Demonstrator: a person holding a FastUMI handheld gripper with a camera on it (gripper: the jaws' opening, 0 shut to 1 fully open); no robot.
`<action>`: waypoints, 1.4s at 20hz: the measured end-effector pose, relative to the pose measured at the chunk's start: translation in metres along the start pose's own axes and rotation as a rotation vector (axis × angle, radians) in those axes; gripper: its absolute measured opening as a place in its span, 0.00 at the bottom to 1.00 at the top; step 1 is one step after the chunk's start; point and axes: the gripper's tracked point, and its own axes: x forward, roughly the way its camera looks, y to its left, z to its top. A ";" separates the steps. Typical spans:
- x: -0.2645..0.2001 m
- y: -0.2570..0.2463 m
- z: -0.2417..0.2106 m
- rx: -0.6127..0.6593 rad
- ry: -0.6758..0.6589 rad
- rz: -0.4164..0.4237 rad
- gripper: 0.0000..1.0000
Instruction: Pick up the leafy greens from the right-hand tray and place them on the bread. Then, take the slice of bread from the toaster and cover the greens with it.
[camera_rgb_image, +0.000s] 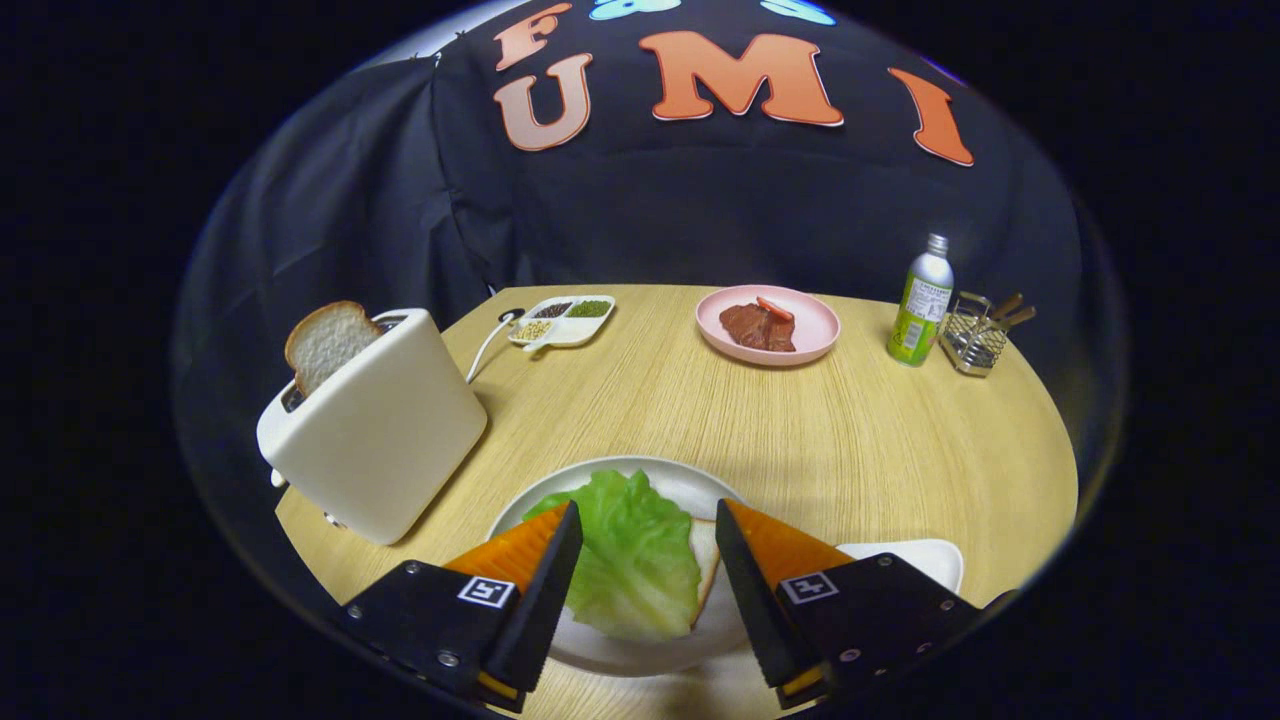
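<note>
The leafy greens (632, 555) lie on a slice of bread (705, 570) on a white plate (690, 485), between my two fingers. My gripper (648, 520) is open, its orange-and-black fingers (545, 570) standing either side of the greens without pressing on them. A white toaster (375, 425) stands to the left, beyond the fingers, with a slice of bread (328, 343) sticking up out of its slot. The corner of a white tray (915, 555) shows just right of the right finger.
At the back of the round wooden table (800, 430) are a pink plate with meat (768, 325), a divided white dish of seeds (562, 318), a green bottle (921, 300) and a wire rack (978, 335). The toaster's cord (487, 345) runs toward the dish.
</note>
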 end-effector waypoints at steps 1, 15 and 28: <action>-0.003 0.002 0.010 -0.001 -0.006 0.002 0.83; -0.046 0.145 0.138 -0.006 0.058 0.218 0.90; -0.005 0.249 0.116 -0.092 0.319 0.317 0.98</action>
